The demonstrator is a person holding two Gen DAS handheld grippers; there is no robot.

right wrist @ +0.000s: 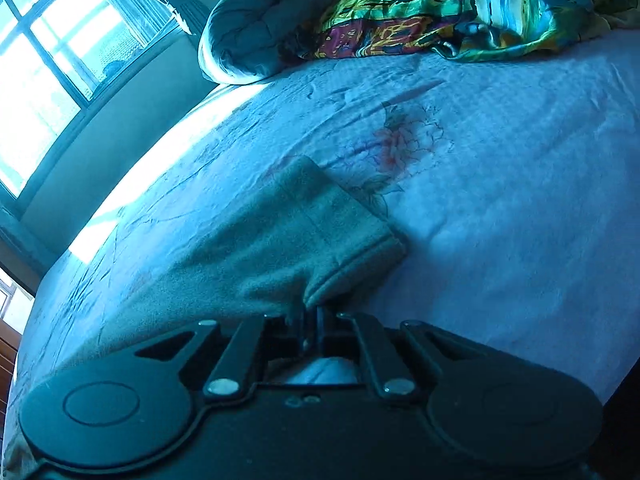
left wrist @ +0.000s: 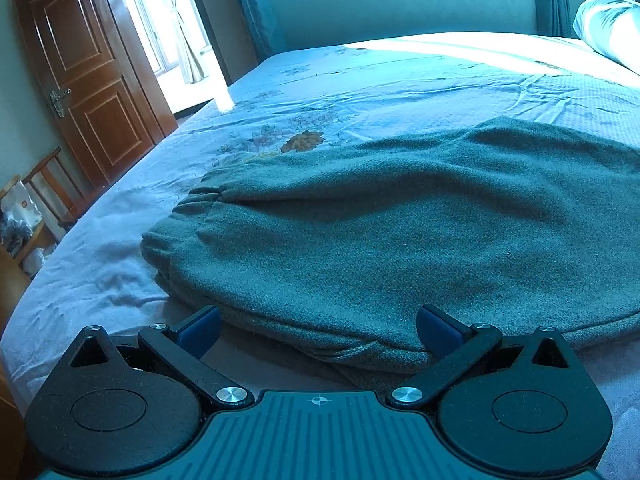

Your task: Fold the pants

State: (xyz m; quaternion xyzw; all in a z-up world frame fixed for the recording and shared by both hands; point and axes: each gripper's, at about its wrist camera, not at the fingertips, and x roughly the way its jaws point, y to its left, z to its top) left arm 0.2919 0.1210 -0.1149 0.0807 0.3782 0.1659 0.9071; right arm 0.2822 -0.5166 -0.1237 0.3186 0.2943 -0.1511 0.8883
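Observation:
Grey-green fleece pants (left wrist: 380, 232) lie folded lengthwise on the bed, gathered waistband (left wrist: 180, 216) at the left. My left gripper (left wrist: 318, 326) is open, its blue pads (left wrist: 200, 330) on either side of the pants' near folded edge, low over the sheet. In the right wrist view the leg end of the pants (right wrist: 304, 232) stretches away over the sheet. My right gripper (right wrist: 310, 316) is shut on the near edge of that leg end, and the cloth bunches at the fingertips.
The bed has a pale blue flowered sheet (left wrist: 304, 88). A rolled quilt (right wrist: 248, 32) and a colourful satin cover (right wrist: 460, 8) lie at the head end. A brown door (left wrist: 88, 72) and a chair with clutter (left wrist: 36, 208) stand left of the bed.

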